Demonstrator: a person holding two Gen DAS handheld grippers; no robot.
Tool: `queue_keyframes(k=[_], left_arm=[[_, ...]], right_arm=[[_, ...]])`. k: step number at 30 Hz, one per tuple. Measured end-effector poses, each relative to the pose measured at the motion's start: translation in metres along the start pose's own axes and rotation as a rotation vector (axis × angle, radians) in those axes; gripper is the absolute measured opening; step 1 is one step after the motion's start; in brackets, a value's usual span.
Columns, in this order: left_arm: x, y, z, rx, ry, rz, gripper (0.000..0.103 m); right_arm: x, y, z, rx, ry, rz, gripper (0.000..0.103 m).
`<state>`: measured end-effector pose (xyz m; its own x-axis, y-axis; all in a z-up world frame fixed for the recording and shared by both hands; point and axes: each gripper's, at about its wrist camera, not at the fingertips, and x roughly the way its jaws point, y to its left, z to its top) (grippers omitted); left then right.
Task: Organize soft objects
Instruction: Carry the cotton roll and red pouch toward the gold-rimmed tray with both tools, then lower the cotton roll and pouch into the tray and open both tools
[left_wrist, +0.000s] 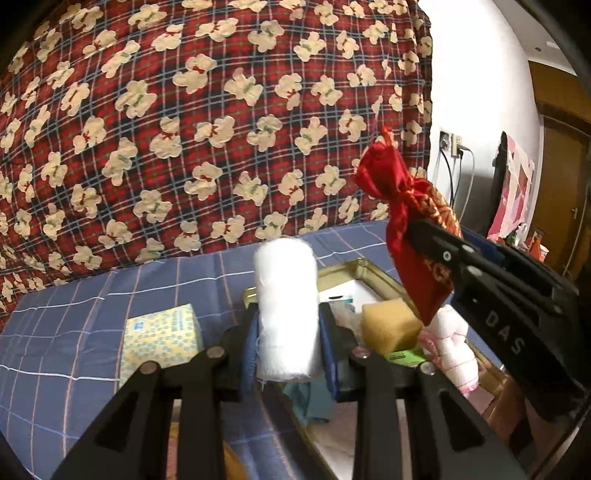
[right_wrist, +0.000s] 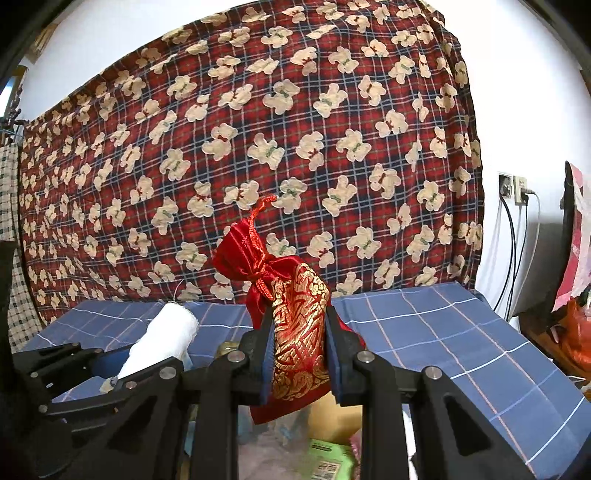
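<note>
My left gripper (left_wrist: 288, 332) is shut on a white roll of gauze-like cloth (left_wrist: 286, 306) and holds it upright above the near edge of a gold-rimmed tray (left_wrist: 364, 269). My right gripper (right_wrist: 299, 354) is shut on a red and gold drawstring pouch (right_wrist: 295, 332) and holds it over the tray. The pouch (left_wrist: 410, 236) and right gripper show at the right of the left wrist view. The white roll (right_wrist: 162, 339) shows at the left of the right wrist view. In the tray lie a yellow sponge (left_wrist: 389, 325), a pink and white plush (left_wrist: 454, 343) and a green packet (right_wrist: 327, 458).
A yellow patterned tissue pack (left_wrist: 160, 339) lies on the blue checked sheet (left_wrist: 74, 332) left of the tray. A red plaid bear-print quilt (left_wrist: 203, 122) stands behind. Wall sockets with cables (right_wrist: 513, 192) and clutter are at the right.
</note>
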<state>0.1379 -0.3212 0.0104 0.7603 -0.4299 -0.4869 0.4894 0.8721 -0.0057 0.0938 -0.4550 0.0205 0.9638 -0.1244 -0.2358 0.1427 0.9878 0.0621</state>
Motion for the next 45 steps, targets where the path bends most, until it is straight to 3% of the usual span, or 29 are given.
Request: queue_keyframes(k=[19, 43, 45], left_arm=[[0.021, -0.031, -0.008, 0.029, 0.068, -0.036, 0.029], [0.033, -0.042, -0.021, 0.041, 0.149, -0.052, 0.029], [0.031, -0.044, -0.022, 0.056, 0.145, -0.047, 0.032]], right_arm=[[0.032, -0.022, 0.002, -0.013, 0.14, 0.016, 0.026], [0.062, -0.021, -0.011, -0.05, 0.278, 0.046, 0.026], [0.062, -0.021, -0.013, -0.044, 0.285, 0.054, 0.035]])
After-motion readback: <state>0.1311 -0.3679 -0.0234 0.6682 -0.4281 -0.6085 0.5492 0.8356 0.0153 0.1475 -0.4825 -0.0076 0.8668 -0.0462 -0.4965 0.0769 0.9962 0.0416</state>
